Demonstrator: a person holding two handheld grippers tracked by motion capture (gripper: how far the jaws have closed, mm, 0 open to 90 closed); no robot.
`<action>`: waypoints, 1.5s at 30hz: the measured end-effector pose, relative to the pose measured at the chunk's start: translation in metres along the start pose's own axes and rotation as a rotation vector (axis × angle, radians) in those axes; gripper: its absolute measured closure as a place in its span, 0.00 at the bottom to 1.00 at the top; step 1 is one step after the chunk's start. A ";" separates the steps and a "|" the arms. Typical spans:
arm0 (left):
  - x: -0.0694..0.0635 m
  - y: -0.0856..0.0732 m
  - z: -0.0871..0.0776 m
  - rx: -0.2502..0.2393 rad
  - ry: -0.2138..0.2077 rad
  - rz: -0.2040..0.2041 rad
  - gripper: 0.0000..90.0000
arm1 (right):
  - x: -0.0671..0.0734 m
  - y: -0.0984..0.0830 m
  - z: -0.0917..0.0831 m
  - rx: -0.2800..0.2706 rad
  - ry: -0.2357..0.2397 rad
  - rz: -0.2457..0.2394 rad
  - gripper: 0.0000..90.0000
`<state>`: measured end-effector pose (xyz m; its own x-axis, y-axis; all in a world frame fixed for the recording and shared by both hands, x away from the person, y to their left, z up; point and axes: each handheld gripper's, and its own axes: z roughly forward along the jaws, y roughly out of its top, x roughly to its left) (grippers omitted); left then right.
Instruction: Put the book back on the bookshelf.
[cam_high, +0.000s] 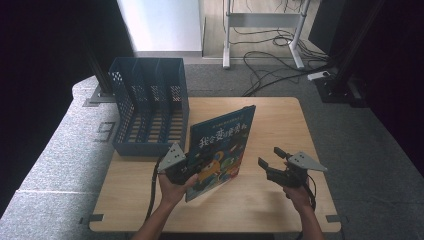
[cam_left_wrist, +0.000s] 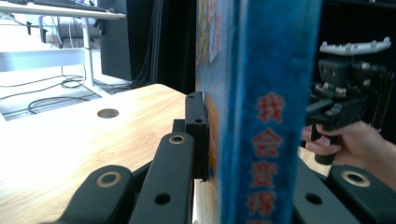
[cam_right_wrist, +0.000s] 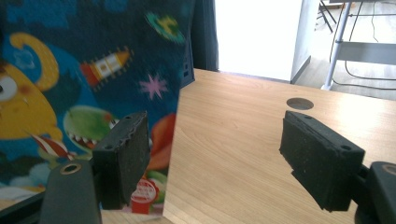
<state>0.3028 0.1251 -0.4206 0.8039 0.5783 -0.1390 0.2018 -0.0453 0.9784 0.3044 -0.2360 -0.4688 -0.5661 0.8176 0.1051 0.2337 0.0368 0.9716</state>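
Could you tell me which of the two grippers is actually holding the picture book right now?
The left gripper holds it, shut on the picture book near its spine; the right gripper stands open beside the book, with nothing between its jaws.

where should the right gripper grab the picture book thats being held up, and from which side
Take the book's free long edge, the one facing the right gripper, coming in level from the right. The book stands tilted on the table with the left gripper shut on its spine side, so that thin edge is exposed and should fit between the open jaws.

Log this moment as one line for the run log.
left hand-held gripper: shut on blue picture book, tilted on edge | right hand-held gripper: open, beside book | blue slotted file rack: behind
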 end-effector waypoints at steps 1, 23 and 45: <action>0.001 0.001 -0.002 -0.006 0.001 -0.007 0.92 | 0.000 -0.001 0.000 0.003 0.000 0.002 0.26; 0.011 0.038 -0.051 -0.114 0.030 -0.012 0.92 | -0.010 -0.027 0.012 0.103 -0.048 0.024 0.26; 0.023 0.059 -0.078 -0.158 0.080 0.004 0.92 | -0.021 -0.055 0.035 0.349 -0.165 0.032 0.28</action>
<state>0.2894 0.1993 -0.3540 0.7565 0.6413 -0.1283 0.1031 0.0768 0.9917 0.3313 -0.2345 -0.5320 -0.4258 0.9020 0.0710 0.5204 0.1800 0.8347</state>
